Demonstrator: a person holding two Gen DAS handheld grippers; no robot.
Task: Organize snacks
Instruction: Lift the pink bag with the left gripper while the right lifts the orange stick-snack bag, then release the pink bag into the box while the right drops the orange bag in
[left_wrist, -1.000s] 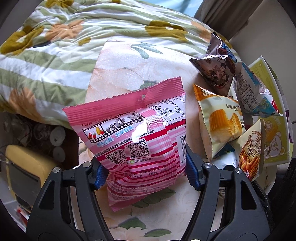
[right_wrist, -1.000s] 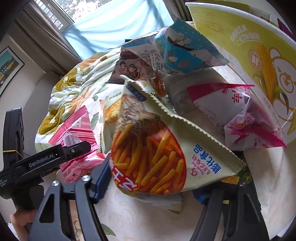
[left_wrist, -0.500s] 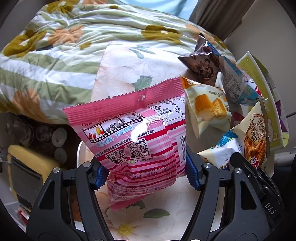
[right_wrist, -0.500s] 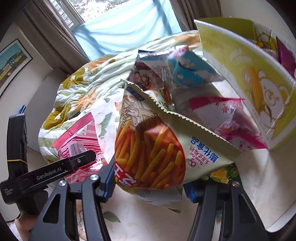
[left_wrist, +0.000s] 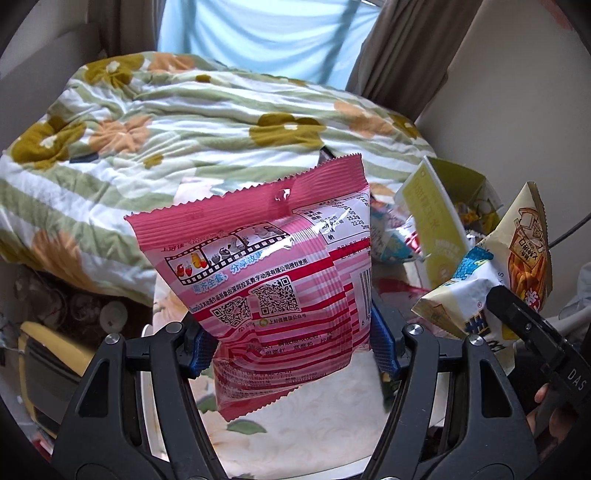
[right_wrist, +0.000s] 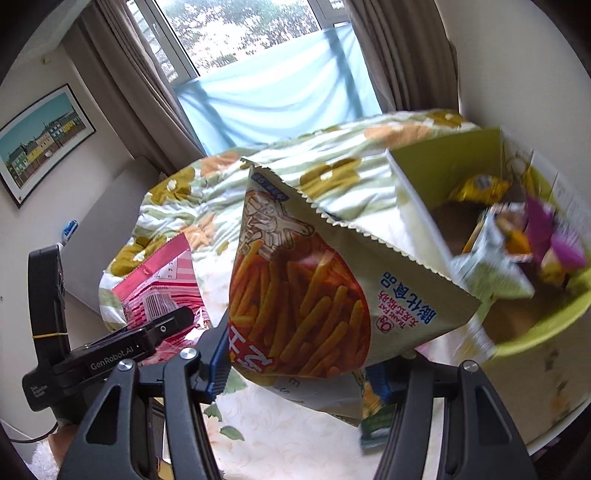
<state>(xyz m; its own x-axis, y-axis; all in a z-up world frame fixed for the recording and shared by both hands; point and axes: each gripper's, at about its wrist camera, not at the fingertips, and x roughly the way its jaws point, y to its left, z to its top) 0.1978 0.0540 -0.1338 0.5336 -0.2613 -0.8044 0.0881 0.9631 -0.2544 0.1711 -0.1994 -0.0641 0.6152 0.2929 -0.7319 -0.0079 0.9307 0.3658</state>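
Mid-carry over the table (right_wrist: 280, 435): left claw (left_wrist: 291, 347) clamped on pink packet (left_wrist: 273, 280), right claw (right_wrist: 295, 354) on fries bag (right_wrist: 306, 295), yellow box (right_wrist: 443, 173) ahead-right awaiting drop, release next.

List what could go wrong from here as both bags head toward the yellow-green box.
1. The right hand-held gripper holds the fries bag only by its lower edge; the bulging bag may slip or swing.
2. The yellow-green box already holds several packets, so a dropped bag might catch on the rim or spill out.
3. The left hand-held gripper with the pink bag sits close beside the right one; the bags could collide.
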